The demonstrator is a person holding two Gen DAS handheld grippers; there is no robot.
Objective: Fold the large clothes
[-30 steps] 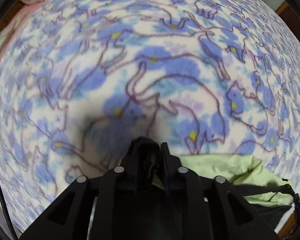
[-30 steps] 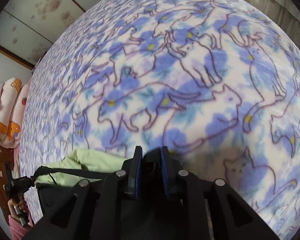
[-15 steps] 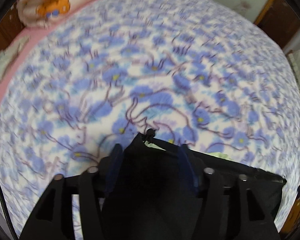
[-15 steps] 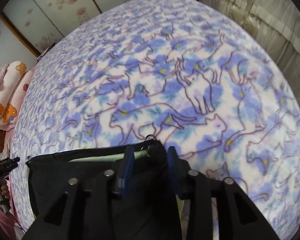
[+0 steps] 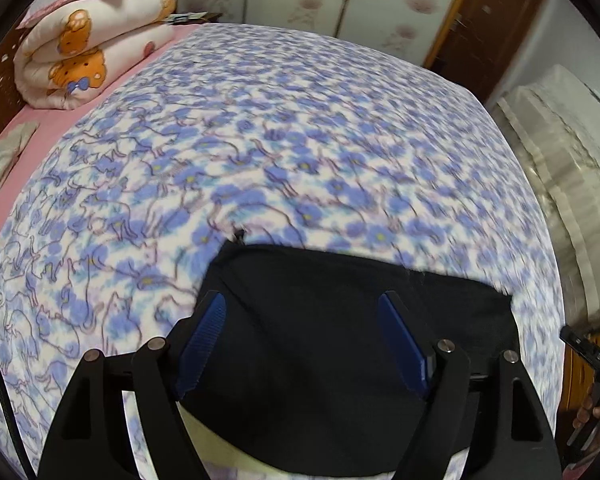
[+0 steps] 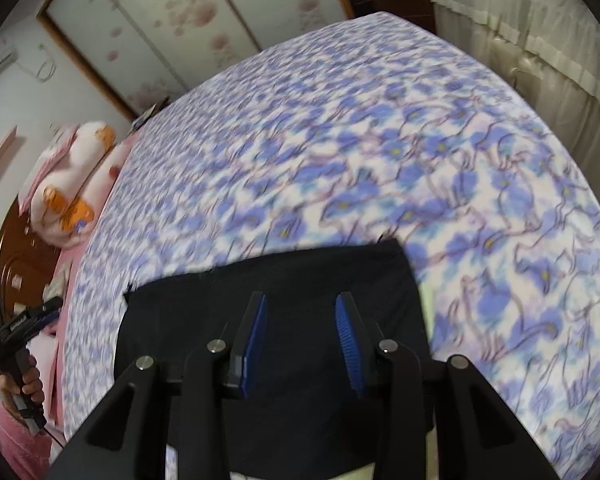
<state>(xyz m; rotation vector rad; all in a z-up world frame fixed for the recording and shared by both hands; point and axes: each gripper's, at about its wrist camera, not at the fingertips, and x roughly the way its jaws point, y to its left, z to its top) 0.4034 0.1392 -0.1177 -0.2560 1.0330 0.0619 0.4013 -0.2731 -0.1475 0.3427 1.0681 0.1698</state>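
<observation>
Both grippers hang above the bed with nothing pinched. Left gripper (image 5: 300, 344) has its blue-padded jaws spread wide and opening further; right gripper (image 6: 302, 344) holds its jaws partly apart, empty. Beneath them the black fabric garment (image 5: 340, 360), pale green lining peeking at its near edge, lies flat as a neat rectangle on the blue cat-and-flower fleece blanket (image 5: 300, 140), at the bed's near side. Judging by its squared edges, a fold appears laid down; whether further folds remain cannot be told. Far left, a rolled bear-print quilt (image 5: 92, 44) rests at the head.
</observation>
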